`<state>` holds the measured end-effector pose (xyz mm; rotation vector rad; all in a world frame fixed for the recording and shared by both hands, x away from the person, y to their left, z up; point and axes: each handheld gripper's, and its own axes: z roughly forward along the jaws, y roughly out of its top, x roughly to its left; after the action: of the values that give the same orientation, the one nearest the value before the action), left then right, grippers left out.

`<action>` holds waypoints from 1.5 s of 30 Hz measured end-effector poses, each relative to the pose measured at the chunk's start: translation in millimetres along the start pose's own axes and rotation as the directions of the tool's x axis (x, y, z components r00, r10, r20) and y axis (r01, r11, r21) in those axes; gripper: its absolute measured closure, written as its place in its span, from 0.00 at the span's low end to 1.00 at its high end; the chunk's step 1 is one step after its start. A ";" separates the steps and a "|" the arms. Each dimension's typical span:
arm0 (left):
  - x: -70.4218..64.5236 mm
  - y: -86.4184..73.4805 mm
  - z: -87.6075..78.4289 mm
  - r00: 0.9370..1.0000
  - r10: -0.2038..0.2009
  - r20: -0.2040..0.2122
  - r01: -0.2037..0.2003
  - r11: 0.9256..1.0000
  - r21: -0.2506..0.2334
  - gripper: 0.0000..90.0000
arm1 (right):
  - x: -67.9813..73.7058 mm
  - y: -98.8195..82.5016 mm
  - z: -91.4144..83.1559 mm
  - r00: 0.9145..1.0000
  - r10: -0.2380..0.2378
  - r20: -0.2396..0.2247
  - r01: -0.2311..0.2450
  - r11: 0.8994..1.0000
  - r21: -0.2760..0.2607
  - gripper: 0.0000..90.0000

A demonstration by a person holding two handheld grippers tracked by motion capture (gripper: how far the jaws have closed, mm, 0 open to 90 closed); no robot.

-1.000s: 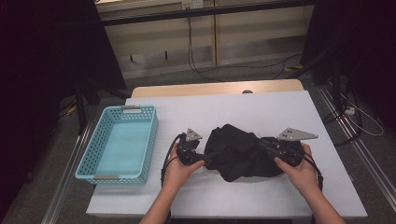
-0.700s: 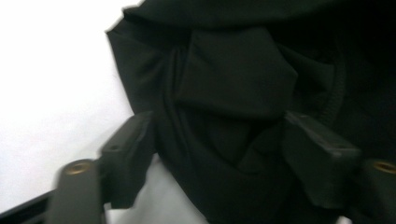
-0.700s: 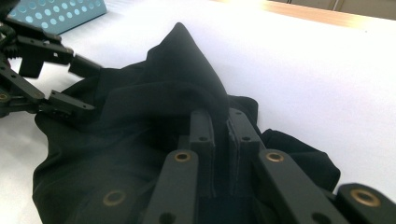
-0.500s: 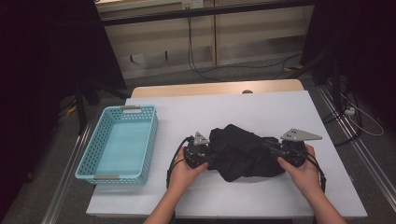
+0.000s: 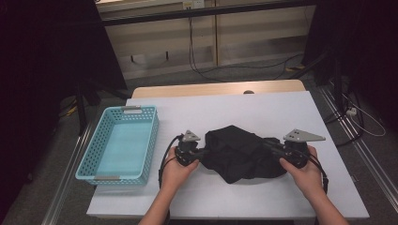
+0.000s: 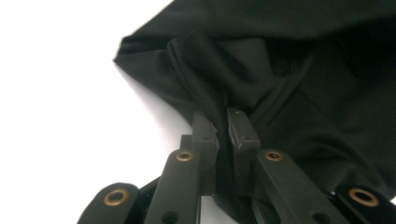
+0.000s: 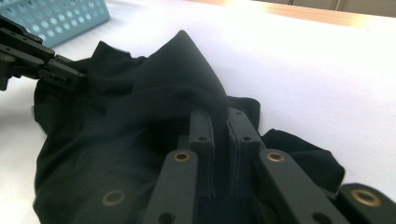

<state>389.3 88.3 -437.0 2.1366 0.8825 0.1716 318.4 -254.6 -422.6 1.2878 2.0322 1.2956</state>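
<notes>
A crumpled black cloth lies on the white table, toward the near edge. My left gripper is at the cloth's left end. Its jaws have just been closing, and in the left gripper view they pinch a fold of the cloth. At the cloth's right end, my right gripper is shut on another fold. The right gripper view shows its jaws clamping the cloth, with the left gripper across the heap.
A light blue plastic basket stands with nothing in it at the table's left edge. Bare white tabletop stretches behind the cloth. Beyond the table are a wooden strip, floor cables and dark stands.
My left gripper moved right to the cloth's left edge and its jaws closed on a fold. The right gripper stayed shut on the cloth's right end.
</notes>
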 end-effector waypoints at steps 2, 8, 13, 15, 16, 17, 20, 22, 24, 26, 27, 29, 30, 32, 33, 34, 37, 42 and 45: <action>5.0 -1.1 -5.7 1.000 -0.021 -0.009 0.021 1.000 -0.011 0.93 | 0.0 -0.2 -0.5 1.000 0.026 -0.016 -0.026 1.000 -0.007 0.91; 16.1 -1.6 -22.9 0.997 -0.064 -0.032 0.062 0.997 -0.037 0.94 | -2.1 0.1 -1.0 0.998 0.058 -0.008 -0.058 0.998 -0.014 0.91; 18.8 -5.5 -24.2 0.995 -0.087 -0.046 0.087 0.996 -0.001 0.94 | -8.0 -2.7 -1.8 0.996 0.094 0.006 -0.094 0.996 -0.008 0.91; 17.9 -6.1 -21.9 0.996 -0.077 -0.047 0.077 0.997 0.013 0.94 | -8.1 -4.1 0.4 0.997 0.081 -0.003 -0.081 0.996 0.022 0.89; 17.5 -6.3 -20.7 0.996 -0.075 -0.043 0.075 0.997 0.018 0.93 | -6.8 -4.4 1.4 0.998 0.063 0.002 -0.063 0.997 0.035 0.87; 17.2 -6.5 -19.5 0.996 -0.070 -0.047 0.071 0.997 0.020 0.93 | -4.7 -4.3 1.7 0.999 0.045 0.011 -0.045 0.998 0.034 0.85; 17.7 -6.6 -19.3 0.996 -0.072 -0.048 0.073 0.997 0.019 0.93 | 1.9 -0.3 2.2 0.999 -0.024 0.021 0.023 0.999 0.039 0.70; 18.1 -6.5 -20.1 0.996 -0.074 -0.046 0.075 0.997 0.017 0.93 | 6.3 2.2 2.6 0.999 -0.049 0.011 0.049 0.998 0.045 0.62; 18.1 -6.0 -20.9 0.996 -0.075 -0.045 0.076 0.997 0.018 0.93 | 9.8 3.5 2.6 0.998 -0.065 0.011 0.064 0.997 0.041 0.54; 17.8 -5.8 -20.7 0.997 -0.072 -0.041 0.073 0.997 0.022 0.93 | 13.8 5.4 2.2 0.997 -0.081 0.010 0.081 0.996 0.036 0.49; 17.4 -5.7 -20.2 0.996 -0.073 -0.041 0.074 0.997 0.024 0.93 | 15.4 6.2 2.0 0.996 -0.087 0.009 0.086 0.996 0.031 0.47; 16.8 -6.0 -18.6 0.996 -0.076 -0.038 0.077 0.997 0.027 0.93 | 20.3 9.4 2.1 0.995 -0.100 0.001 0.100 0.995 0.011 0.45; 16.6 -6.0 -18.1 0.996 -0.074 -0.040 0.075 0.997 0.025 0.93 | 24.0 11.4 2.8 0.994 -0.108 -0.011 0.108 0.994 0.005 0.44; 16.5 -5.1 -18.1 0.997 -0.068 -0.041 0.070 0.997 0.030 0.93 | 31.3 13.3 6.3 0.991 -0.130 -0.038 0.131 0.991 0.005 0.43; 16.2 -4.8 -18.2 0.997 -0.069 -0.040 0.070 0.997 0.027 0.93 | 35.5 13.6 9.3 0.988 -0.143 -0.057 0.144 0.990 0.008 0.41; 15.6 -4.5 -18.4 0.997 -0.073 -0.038 0.074 0.997 0.022 0.93 | 39.8 13.5 12.8 0.985 -0.155 -0.079 0.156 0.988 0.013 0.40; 15.1 -4.4 -19.5 0.997 -0.077 -0.033 0.077 0.997 0.021 0.93 | 52.1 11.2 25.7 0.973 -0.199 -0.113 0.207 0.976 0.067 0.34; 16.3 -5.7 -20.9 0.996 -0.078 -0.032 0.079 0.997 0.021 0.93 | 57.7 3.7 44.5 0.963 -0.259 -0.073 0.268 0.949 0.164 0.45; 17.3 -5.8 -23.3 0.996 -0.084 -0.034 0.085 0.996 0.018 0.93 | 50.3 3.5 45.4 0.965 -0.260 -0.038 0.262 0.948 0.182 0.60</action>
<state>389.9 116.7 -428.4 2.1159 0.9957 0.1567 328.3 -188.7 -435.0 1.0397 2.2868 1.0178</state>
